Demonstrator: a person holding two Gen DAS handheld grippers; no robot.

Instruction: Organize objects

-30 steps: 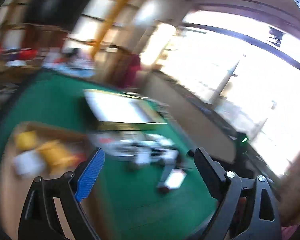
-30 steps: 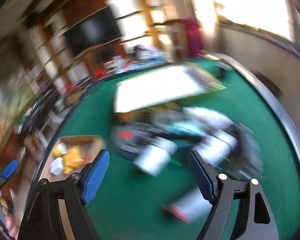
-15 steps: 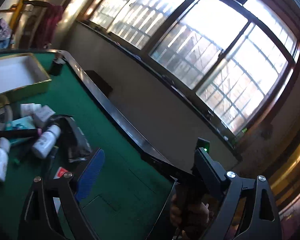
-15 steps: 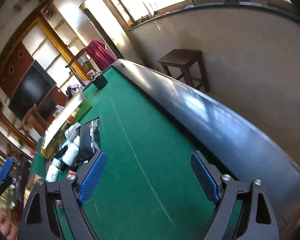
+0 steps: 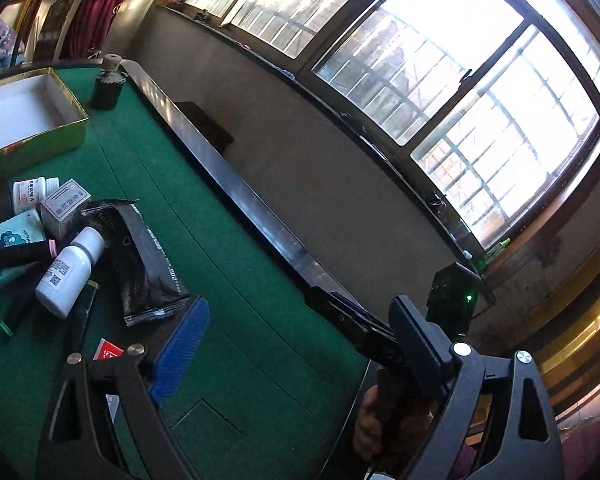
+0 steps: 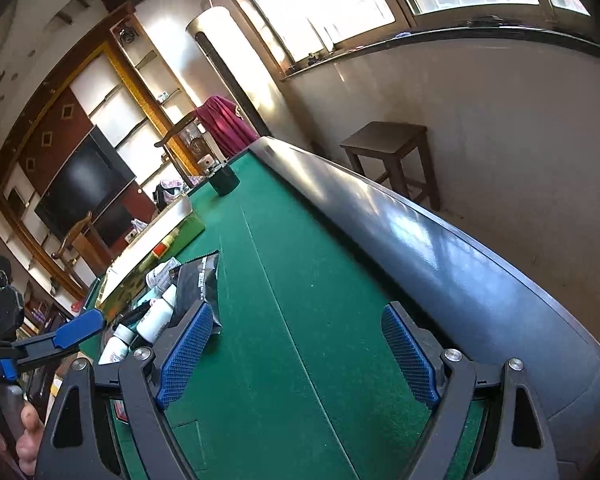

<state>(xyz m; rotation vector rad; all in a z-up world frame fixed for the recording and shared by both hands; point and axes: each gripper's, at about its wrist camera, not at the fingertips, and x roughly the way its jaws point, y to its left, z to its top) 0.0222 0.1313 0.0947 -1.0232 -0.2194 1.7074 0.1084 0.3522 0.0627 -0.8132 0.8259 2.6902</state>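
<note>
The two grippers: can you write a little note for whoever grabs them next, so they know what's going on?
Left gripper: open, nothing between its fingers, over bare green felt.
Right gripper: open, empty too, over the table near its dark rail.
Things: a jumble lies on the felt: white bottle, black pouch, small white box, teal pack, black tube. The open gold-sided box sits behind the pile, white inside, nothing seen in the part that shows. A dark jar stands at the far end.
Done: nothing sorted that I can see.
Left: pick up the pile, probably into the box.
</note>
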